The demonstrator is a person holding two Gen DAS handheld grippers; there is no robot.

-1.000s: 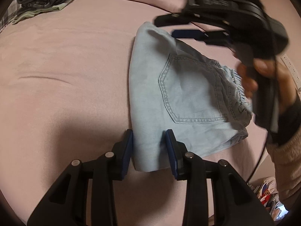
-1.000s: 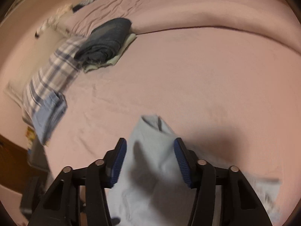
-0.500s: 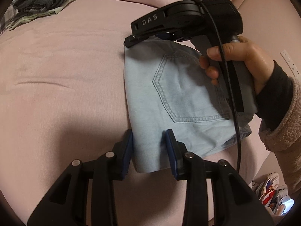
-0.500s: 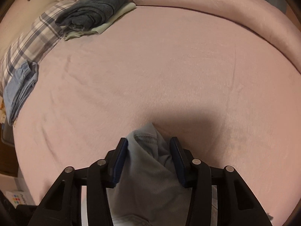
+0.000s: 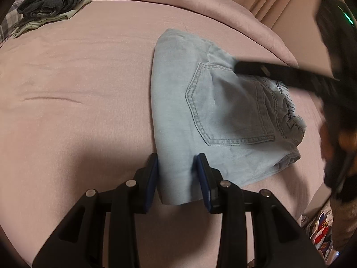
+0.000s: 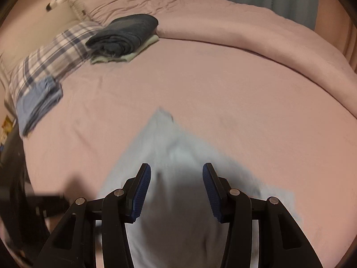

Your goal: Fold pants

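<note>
Light blue folded pants (image 5: 214, 111) lie on the pink bed (image 5: 78, 89), back pocket up. My left gripper (image 5: 177, 178) is open, its blue pads either side of the near corner of the pants. My right gripper (image 6: 176, 189) is open and hangs above the pants (image 6: 169, 156), which look blurred below it. In the left wrist view the right gripper's finger (image 5: 279, 72) reaches in from the right over the waistband side, blurred by motion.
A stack of folded dark grey and pale clothes (image 6: 125, 35) lies at the far side of the bed. A plaid pillow (image 6: 49, 60) and a folded blue garment (image 6: 38, 102) lie at the left. The rolled pink duvet (image 6: 245, 22) runs along the back.
The right gripper has let go of the pants' far corner, opened and pulled back to the right and up. The pants now lie flat. The left gripper has stayed in place.
</note>
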